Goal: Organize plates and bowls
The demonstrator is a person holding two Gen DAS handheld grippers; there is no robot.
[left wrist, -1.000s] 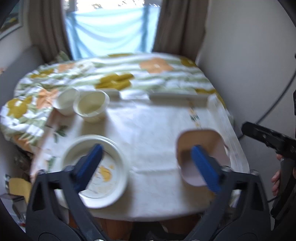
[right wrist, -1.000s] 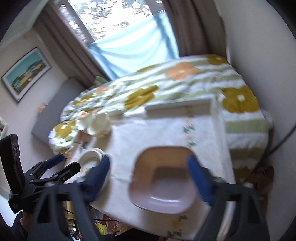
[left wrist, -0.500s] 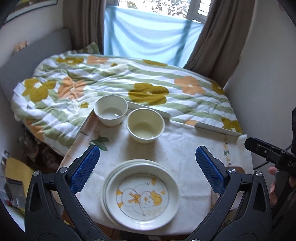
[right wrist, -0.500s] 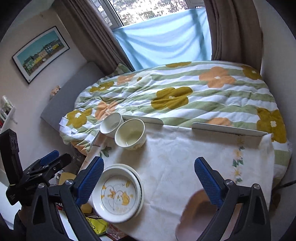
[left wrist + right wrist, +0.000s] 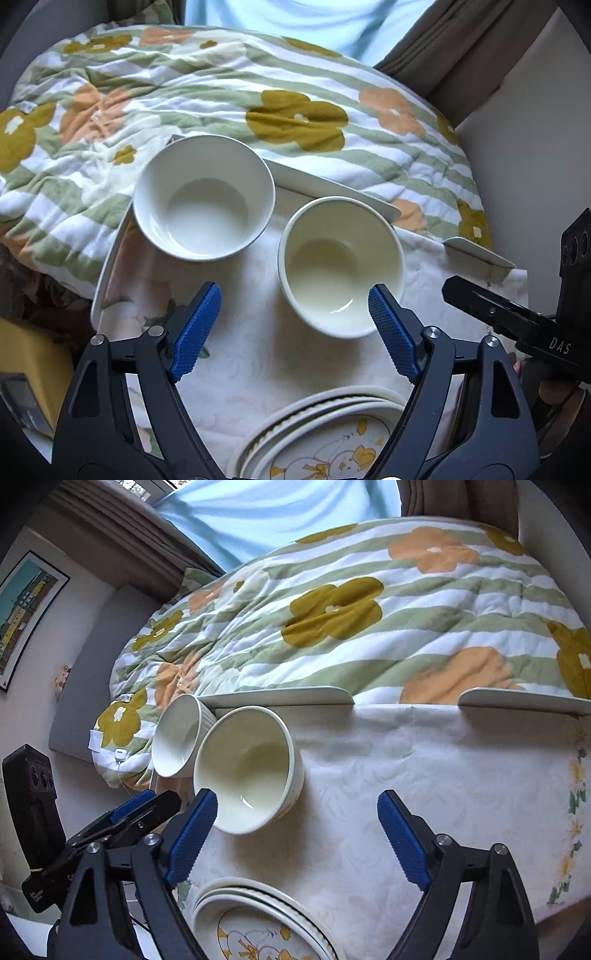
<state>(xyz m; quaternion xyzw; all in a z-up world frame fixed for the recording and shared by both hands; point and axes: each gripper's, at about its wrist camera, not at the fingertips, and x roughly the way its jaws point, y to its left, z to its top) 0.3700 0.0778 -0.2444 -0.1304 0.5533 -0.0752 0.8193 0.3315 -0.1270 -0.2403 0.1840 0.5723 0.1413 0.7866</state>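
Note:
A cream bowl (image 5: 341, 267) stands on the white tablecloth, with a white bowl (image 5: 204, 195) to its left. Both also show in the right wrist view, cream (image 5: 246, 766) and white (image 5: 181, 734). A stack of plates with a yellow chick print (image 5: 325, 439) lies at the near edge, also seen in the right wrist view (image 5: 258, 923). My left gripper (image 5: 295, 328) is open and empty, just in front of the cream bowl, its right pad by the rim. My right gripper (image 5: 299, 842) is open and empty, to the right of the cream bowl, above the plates.
The table (image 5: 443, 775) has a raised white rim (image 5: 280, 698) at the back. Behind it lies a quilt with yellow and orange flowers (image 5: 351, 602). A wall stands close on the right (image 5: 535, 147). The table's left edge (image 5: 107, 266) is near the white bowl.
Both grippers have moved forward and down toward the two bowls, which now loom large. The pink square bowl seen one second ago has dropped out of both views.

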